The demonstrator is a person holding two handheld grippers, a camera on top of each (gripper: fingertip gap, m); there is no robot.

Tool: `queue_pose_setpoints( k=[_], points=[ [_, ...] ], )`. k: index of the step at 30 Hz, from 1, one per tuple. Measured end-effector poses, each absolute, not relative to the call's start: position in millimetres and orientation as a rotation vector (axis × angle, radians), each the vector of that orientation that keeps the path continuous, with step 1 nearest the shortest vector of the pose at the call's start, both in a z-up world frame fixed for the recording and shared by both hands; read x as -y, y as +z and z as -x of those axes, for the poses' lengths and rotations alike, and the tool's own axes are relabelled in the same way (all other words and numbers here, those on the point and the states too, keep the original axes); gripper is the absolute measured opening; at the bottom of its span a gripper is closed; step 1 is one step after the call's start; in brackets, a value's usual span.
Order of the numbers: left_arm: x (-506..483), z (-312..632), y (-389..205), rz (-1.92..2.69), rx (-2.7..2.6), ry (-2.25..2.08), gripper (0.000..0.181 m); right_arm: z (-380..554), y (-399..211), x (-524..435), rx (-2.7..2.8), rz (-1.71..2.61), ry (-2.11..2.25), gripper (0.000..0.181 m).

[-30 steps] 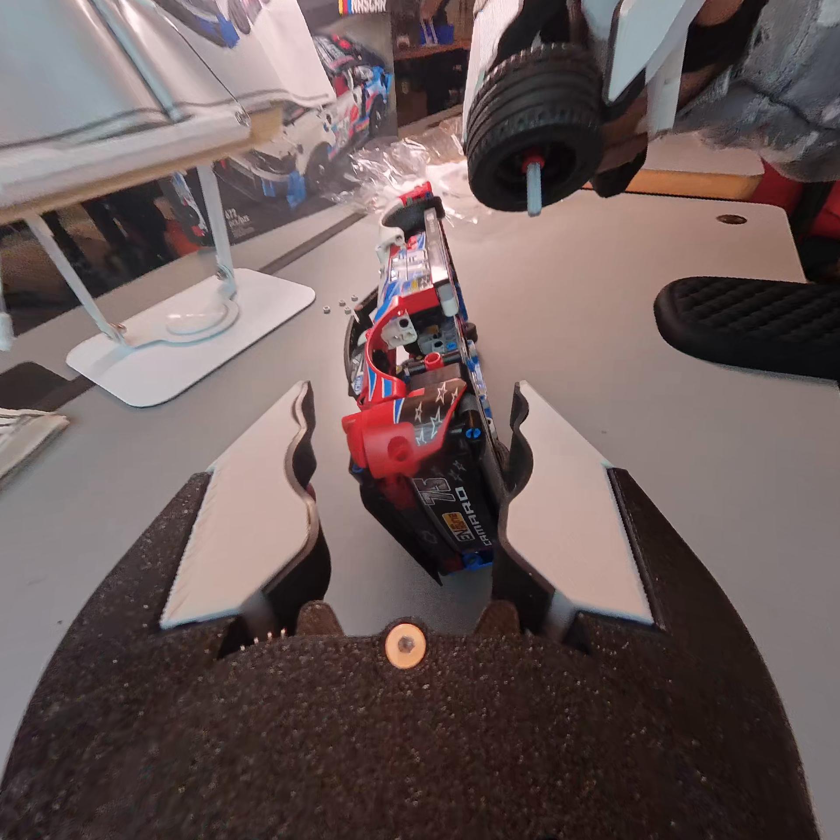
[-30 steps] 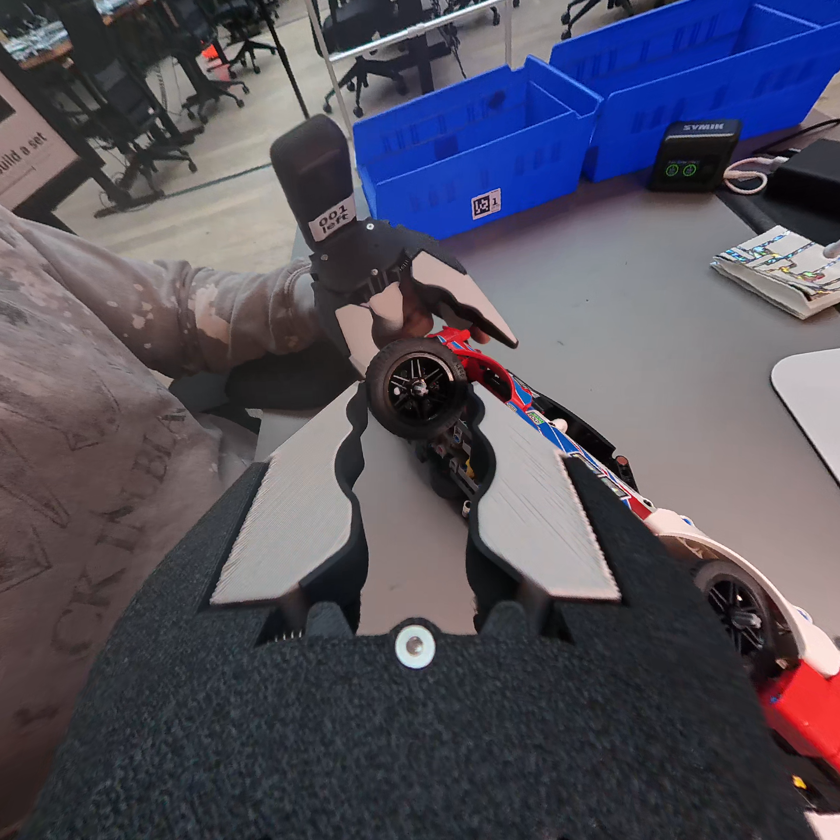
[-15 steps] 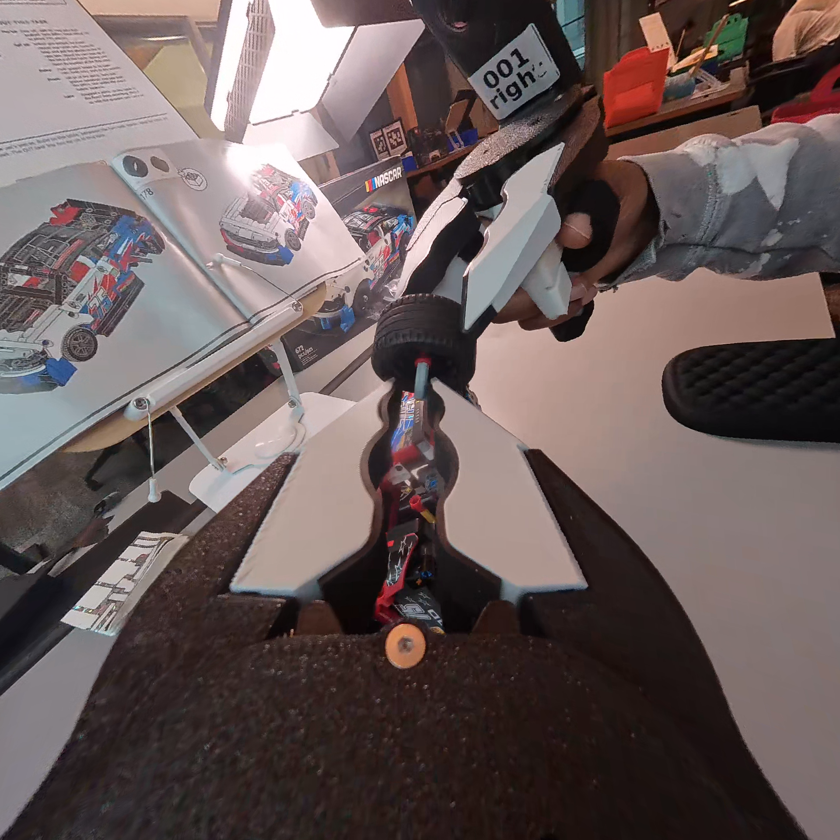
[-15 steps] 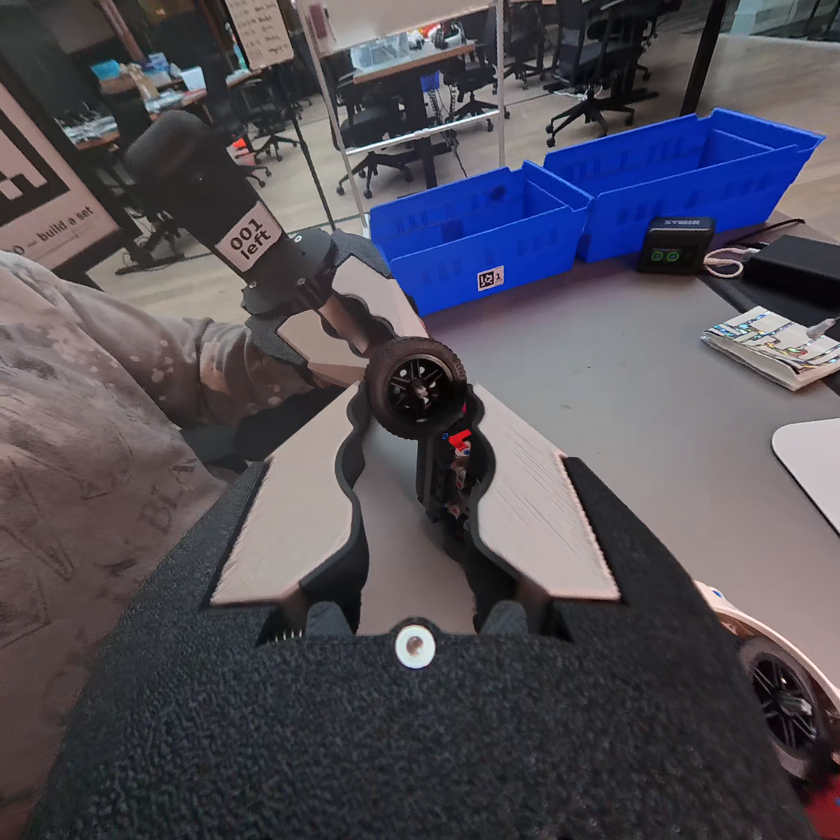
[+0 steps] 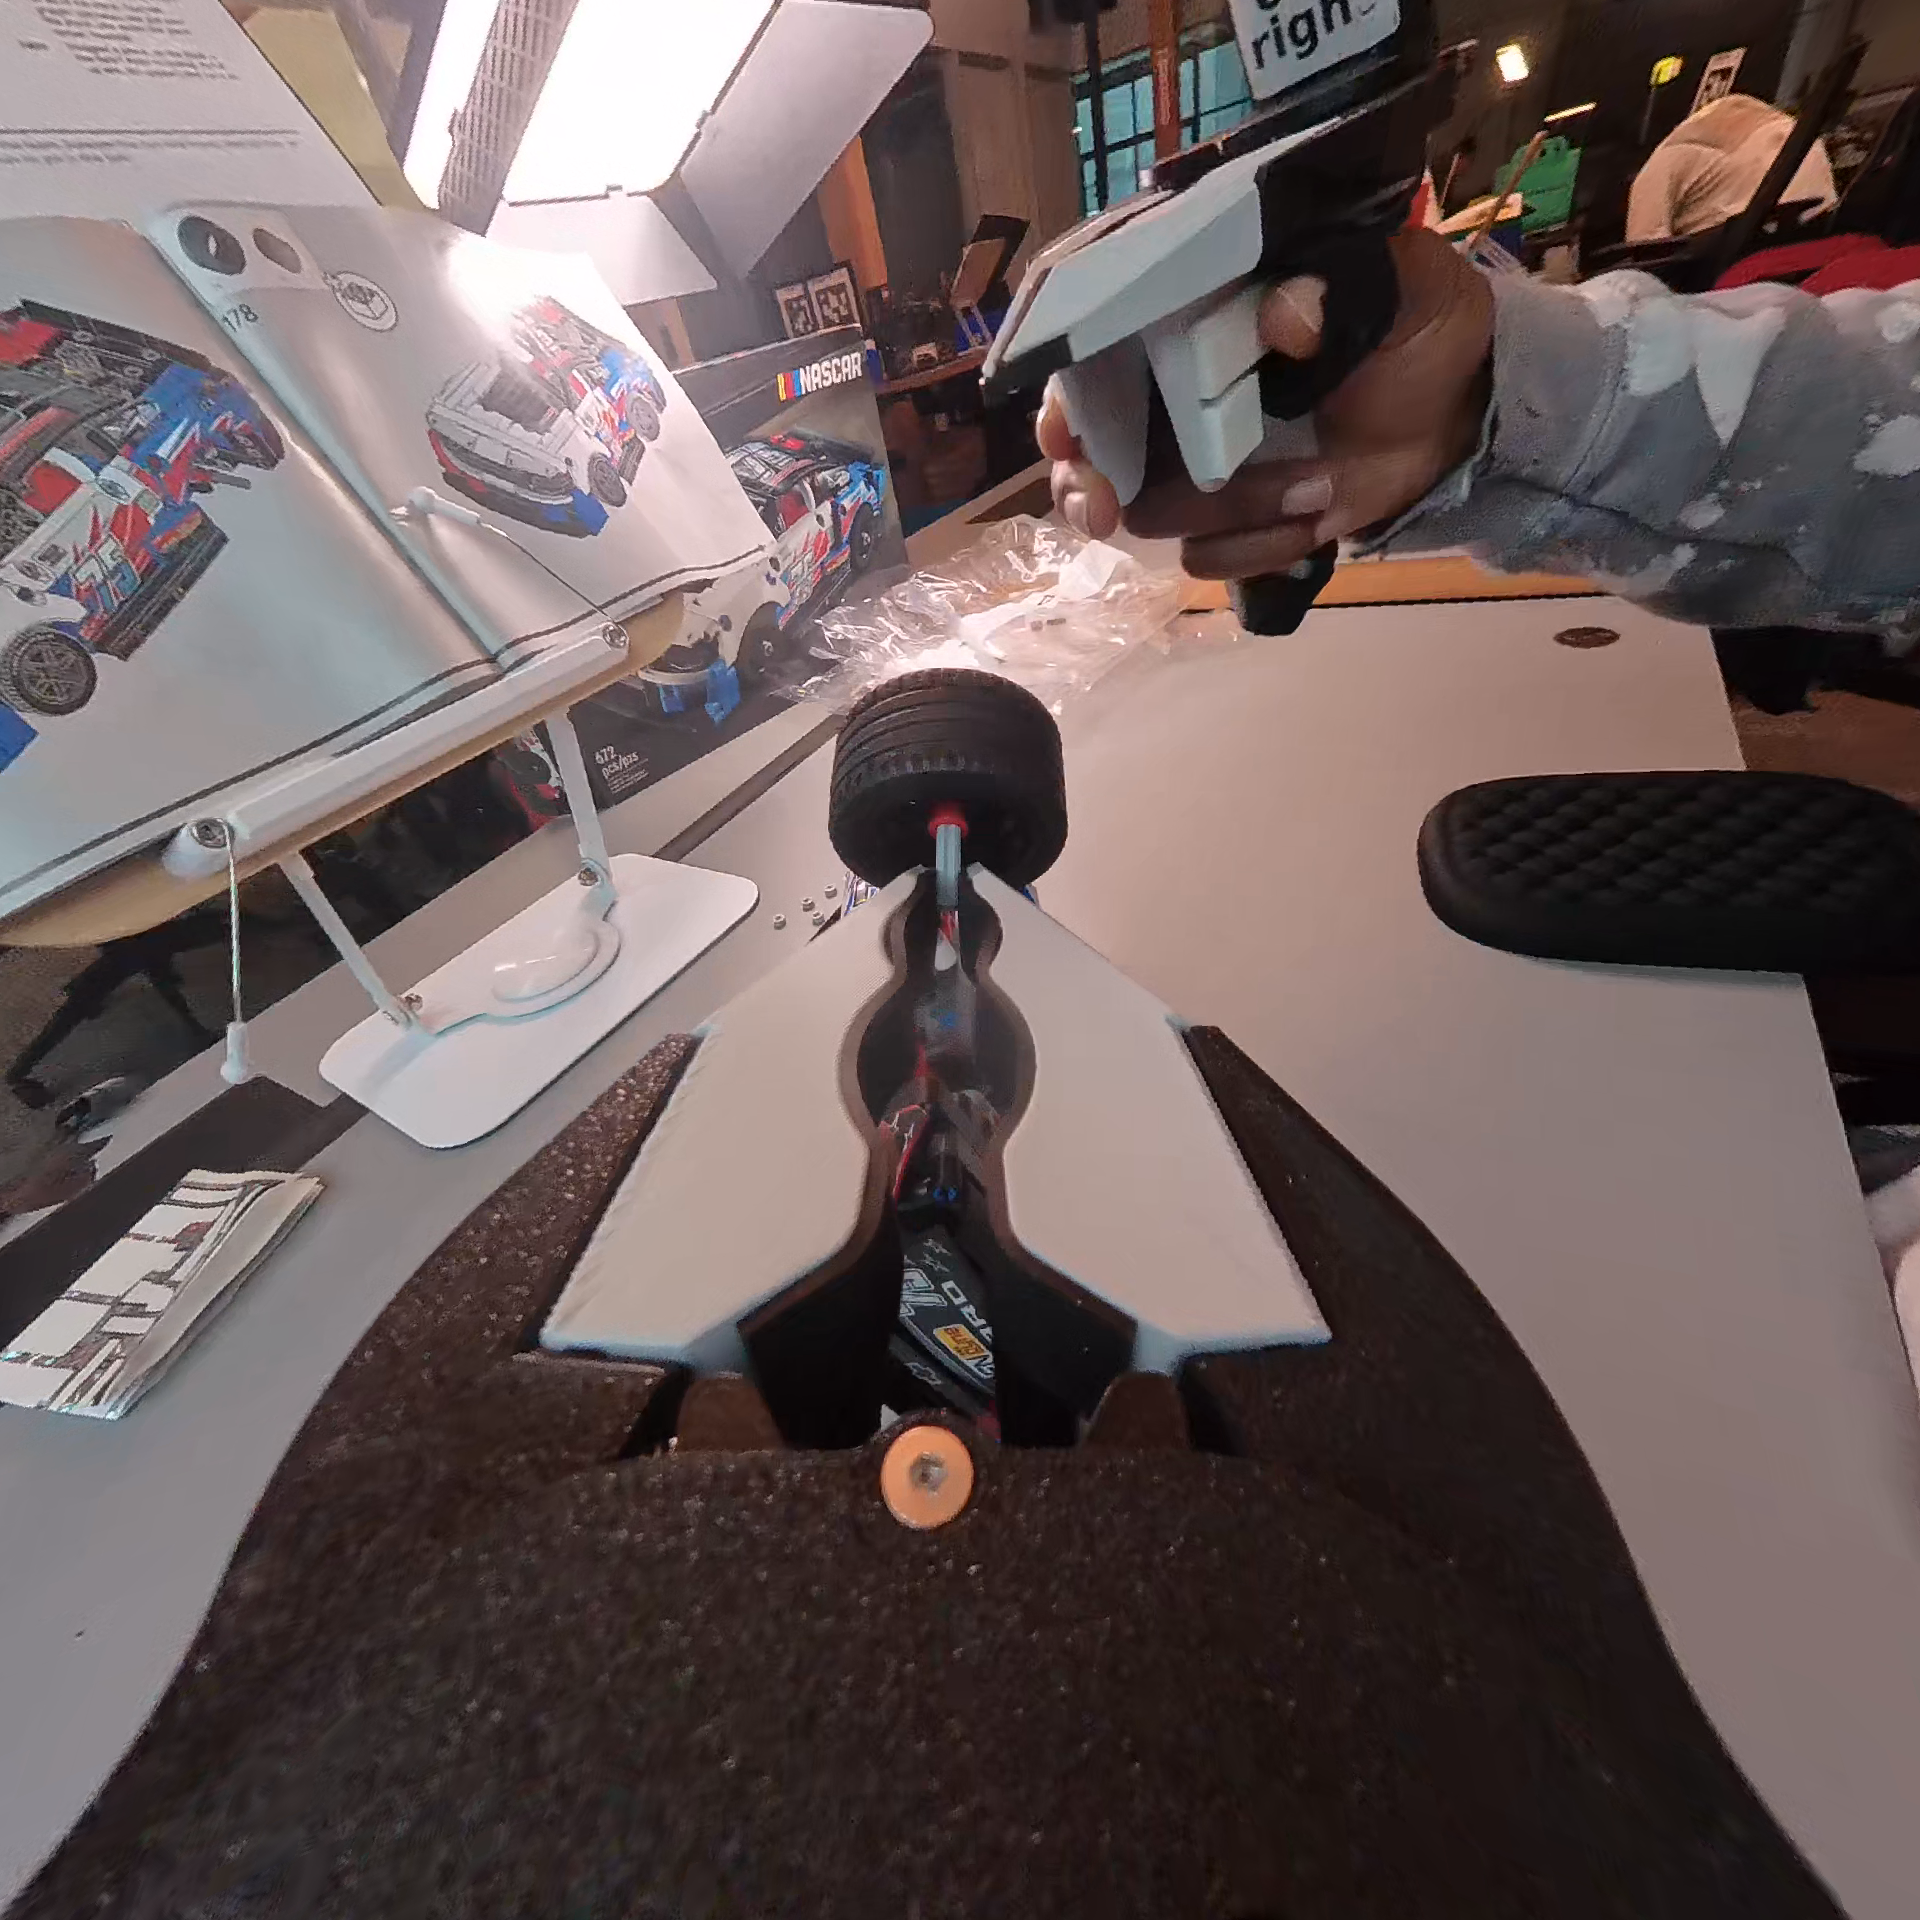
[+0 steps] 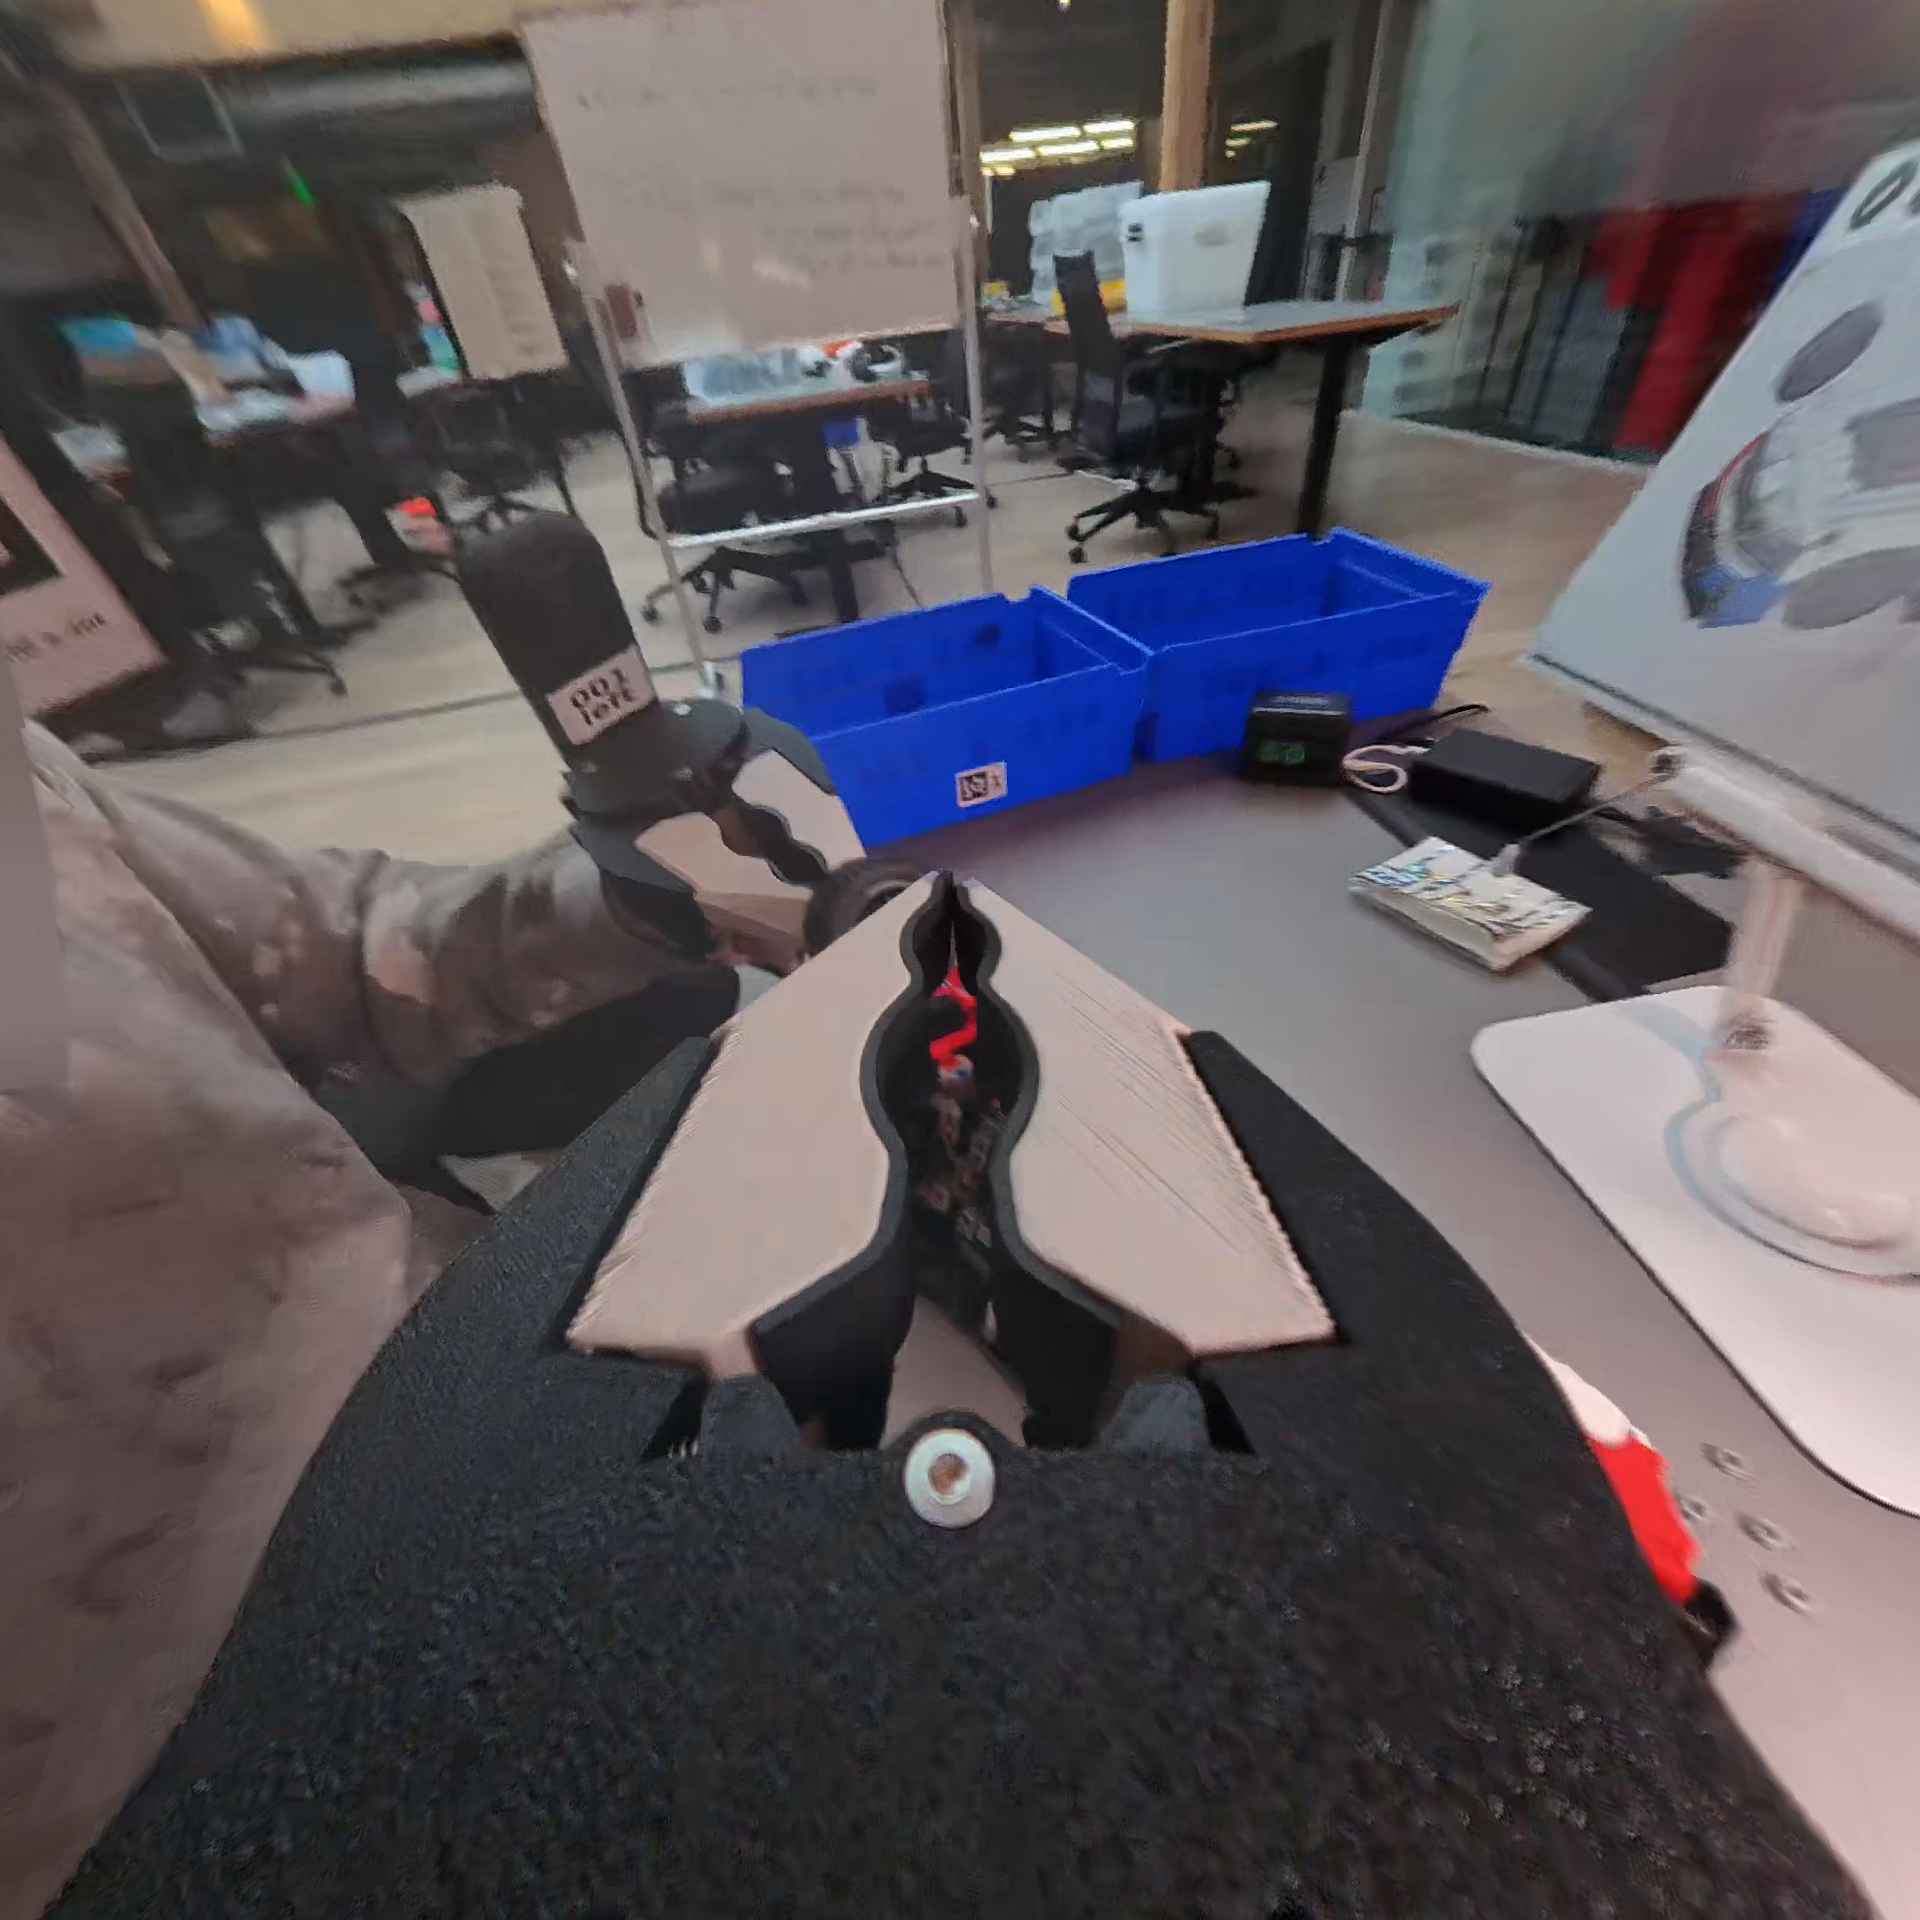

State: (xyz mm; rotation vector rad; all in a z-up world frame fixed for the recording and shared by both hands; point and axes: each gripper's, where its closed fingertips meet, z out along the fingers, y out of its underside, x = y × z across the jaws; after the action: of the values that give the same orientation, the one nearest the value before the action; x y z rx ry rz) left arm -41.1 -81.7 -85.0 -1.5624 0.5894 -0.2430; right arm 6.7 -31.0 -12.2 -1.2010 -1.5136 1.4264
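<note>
The left gripper point(image 5: 948, 904) has its jaws clamped on the thin grey axle point(image 5: 945, 868) of a black rubber wheel point(image 5: 948, 774). The wheel has a ribbed tread and a small red bush at its hub, and it stands just past the jaw tips, above the grey bench point(image 5: 1351, 1039). Under this gripper, seen through the gap between the jaws, lies the brick-built race car point(image 5: 951, 1320), its body black with red and blue parts and stickers. It sits on the bench towards the near edge.

The right gripper point(image 6: 948, 899) has its jaws drawn together with nothing clearly between them, though this view is blurred and the tips are hard to read. In the left wrist view it hangs in the air above the bench, well apart from the wheel, held by a hand point(image 5: 1299, 436) in a paint-flecked sleeve.

Towards the left edge of the bench an open instruction booklet point(image 5: 312, 436) rests on a white stand point(image 5: 540, 997), with a folded sticker sheet point(image 5: 145, 1288) lying near it. Clear plastic bags point(image 5: 997, 603) lie crumpled farther back. Two blue bins point(image 6: 1112, 675) stand at the bench's far edge in the right wrist view. A black padded armrest point(image 5: 1662, 883) juts in at the right edge.
</note>
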Motion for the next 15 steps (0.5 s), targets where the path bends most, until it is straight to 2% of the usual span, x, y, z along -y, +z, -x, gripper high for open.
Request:
queue_pose_setpoints(
  k=[1, 3, 4, 7, 9, 12, 14, 15],
  points=[
    [83.3, 40.1, -85.7, 1.559, -0.600, -0.234, 0.001, -13.3, -15.3, 30.3, 1.537, 1.210, 1.376, 0.000],
    [81.7, 36.3, -87.3, 1.559, -0.613, -0.228, 0.002, -18.6, -26.5, 31.5, 1.561, 1.249, 1.326, 0.000],
    [80.2, 33.0, -88.5, 1.560, -0.626, -0.236, 0.002, -19.4, -34.7, 35.1, 1.593, 1.257, 1.312, 0.011],
    [81.5, 17.8, -88.7, 1.530, -0.696, -0.259, 0.002, -17.1, -61.4, 59.5, 1.736, 1.305, 1.365, 0.060],
    [86.9, 5.7, -87.2, 1.503, -0.740, -0.283, 0.002, -11.3, -73.7, 69.6, 1.789, 1.281, 1.350, 0.073],
    [94.5, -9.4, -87.6, 1.474, -0.789, -0.317, 0.002, -4.4, -83.0, 90.8, 1.867, 1.226, 1.392, 0.072],
    [97.4, -14.4, -90.3, 1.473, -0.810, -0.333, 0.002, -1.4, -86.5, 100.8, 1.912, 1.164, 1.358, 0.048],
    [98.8, -15.2, -90.4, 1.469, -0.812, -0.342, 0.002, -1.3, -85.7, 100.8, 1.920, 1.125, 1.328, 0.047]
  ],
)
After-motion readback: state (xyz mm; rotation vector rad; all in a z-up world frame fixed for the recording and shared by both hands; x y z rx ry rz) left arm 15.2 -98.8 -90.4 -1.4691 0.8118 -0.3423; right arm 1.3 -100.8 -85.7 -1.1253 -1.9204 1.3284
